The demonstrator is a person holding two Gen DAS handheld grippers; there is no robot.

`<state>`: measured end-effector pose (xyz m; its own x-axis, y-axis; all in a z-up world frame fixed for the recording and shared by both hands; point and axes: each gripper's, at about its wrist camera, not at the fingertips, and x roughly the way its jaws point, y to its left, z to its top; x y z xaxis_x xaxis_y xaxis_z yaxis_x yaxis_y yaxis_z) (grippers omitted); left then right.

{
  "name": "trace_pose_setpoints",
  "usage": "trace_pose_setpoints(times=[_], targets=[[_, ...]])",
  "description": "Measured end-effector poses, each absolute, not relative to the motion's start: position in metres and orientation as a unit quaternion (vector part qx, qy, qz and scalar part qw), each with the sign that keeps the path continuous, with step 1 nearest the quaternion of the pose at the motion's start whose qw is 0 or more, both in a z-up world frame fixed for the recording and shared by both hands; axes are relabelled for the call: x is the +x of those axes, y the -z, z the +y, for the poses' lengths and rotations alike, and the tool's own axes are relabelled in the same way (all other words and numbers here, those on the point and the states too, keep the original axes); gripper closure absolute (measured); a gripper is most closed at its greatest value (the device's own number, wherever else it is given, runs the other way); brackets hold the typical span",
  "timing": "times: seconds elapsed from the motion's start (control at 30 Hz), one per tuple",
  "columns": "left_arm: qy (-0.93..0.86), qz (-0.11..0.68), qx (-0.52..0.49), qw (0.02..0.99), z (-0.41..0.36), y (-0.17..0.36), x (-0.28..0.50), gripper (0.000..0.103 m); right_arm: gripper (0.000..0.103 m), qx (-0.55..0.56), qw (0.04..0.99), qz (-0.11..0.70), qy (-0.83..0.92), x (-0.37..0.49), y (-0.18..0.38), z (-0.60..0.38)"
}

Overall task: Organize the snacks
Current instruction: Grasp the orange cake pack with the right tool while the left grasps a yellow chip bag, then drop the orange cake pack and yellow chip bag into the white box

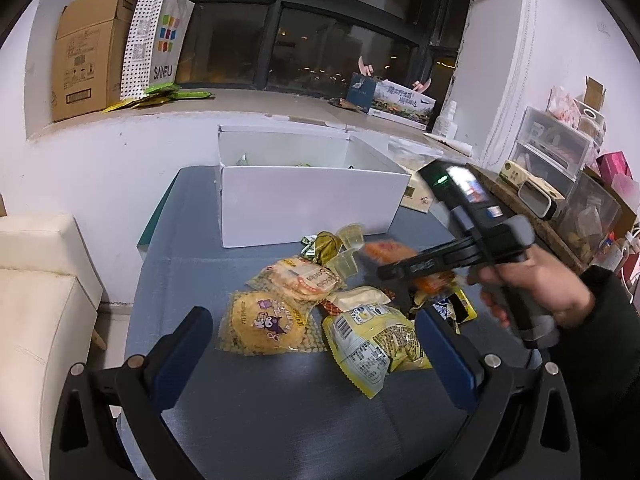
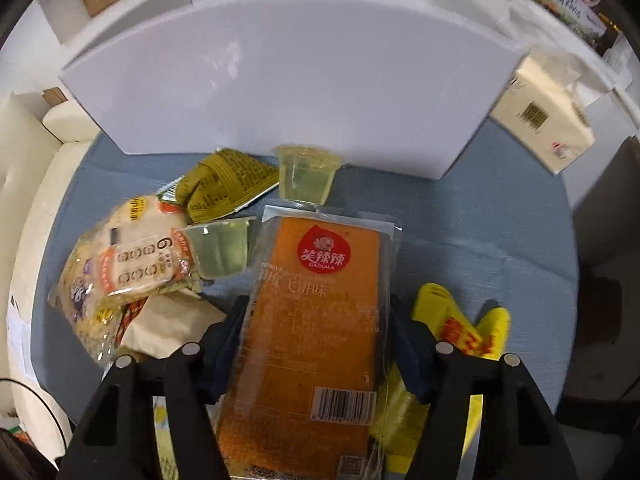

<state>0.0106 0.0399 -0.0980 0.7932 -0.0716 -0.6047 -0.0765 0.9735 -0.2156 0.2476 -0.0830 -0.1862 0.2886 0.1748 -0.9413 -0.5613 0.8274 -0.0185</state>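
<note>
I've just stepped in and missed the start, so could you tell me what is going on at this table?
A person is sorting a pile of snacks on the blue table with a handheld gripper in each hand. The right gripper has its pads closed on the orange snack packet. The left gripper hangs open above the pile, holding nothing. The white box stands just behind the pile.

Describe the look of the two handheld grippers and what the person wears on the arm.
Left gripper: black angular frame, dark blue pads on its fingers, round silver bolts. Right gripper: same black frame, blue pads, silver bolts; in the left wrist view its body is black and grey with a green light and a small lit screen. The right hand emerges from a dark sleeve.
</note>
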Motion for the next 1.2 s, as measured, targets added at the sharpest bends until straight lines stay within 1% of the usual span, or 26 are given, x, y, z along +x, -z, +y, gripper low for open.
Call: trace_pose_setpoints(times=[0.23, 0.4, 0.43, 0.57, 0.7, 0.73, 0.77, 0.8, 0.9, 0.93, 1.1, 1.2], targets=[[0.035, 0.342, -0.078, 0.936, 0.016, 0.105, 0.024, 0.0, 0.034, -0.112, 0.819, 0.493, -0.272, 0.22, 0.132, -0.129], [0.084, 0.381, -0.027, 0.92, -0.014, 0.122, 0.05, 0.0, 0.034, -0.043, 0.838, 0.448, -0.307, 0.189, 0.093, -0.169], [0.089, 0.387, -0.018, 0.917, -0.019, 0.126, 0.055, 0.0, 0.034, -0.035, 0.84, 0.443, -0.31, 0.194, 0.09, -0.174], [0.103, 0.426, -0.009, 0.899, -0.03, 0.145, 0.082, 0.0, 0.034, 0.023, 0.85, 0.415, -0.325, 0.171, 0.087, -0.197], [0.112, 0.464, -0.011, 0.878, -0.036, 0.166, 0.104, 0.0, 0.034, 0.049, 0.859, 0.391, -0.326, 0.156, 0.082, -0.217], [0.109, 0.477, -0.009, 0.872, -0.038, 0.171, 0.109, 0.002, 0.034, 0.057, 0.859, 0.39, -0.327, 0.153, 0.082, -0.223], [0.108, 0.484, -0.009, 0.868, -0.039, 0.176, 0.11, 0.006, 0.034, 0.066, 0.858, 0.39, -0.328, 0.151, 0.084, -0.227], [0.117, 0.486, -0.016, 0.866, -0.04, 0.18, 0.111, 0.014, 0.034, 0.071, 0.857, 0.391, -0.329, 0.154, 0.09, -0.229], [0.112, 0.474, -0.028, 0.873, -0.036, 0.177, 0.105, 0.033, 0.034, 0.071, 0.857, 0.395, -0.323, 0.156, 0.095, -0.235], [0.111, 0.47, -0.031, 0.875, -0.034, 0.175, 0.102, 0.035, 0.034, 0.072, 0.857, 0.396, -0.322, 0.155, 0.097, -0.236], [0.1, 0.43, -0.047, 0.896, -0.022, 0.155, 0.075, 0.036, 0.034, 0.075, 0.854, 0.395, -0.33, 0.153, 0.103, -0.238], [0.091, 0.379, -0.059, 0.919, -0.011, 0.13, 0.053, 0.037, 0.034, 0.079, 0.854, 0.391, -0.334, 0.151, 0.104, -0.238]])
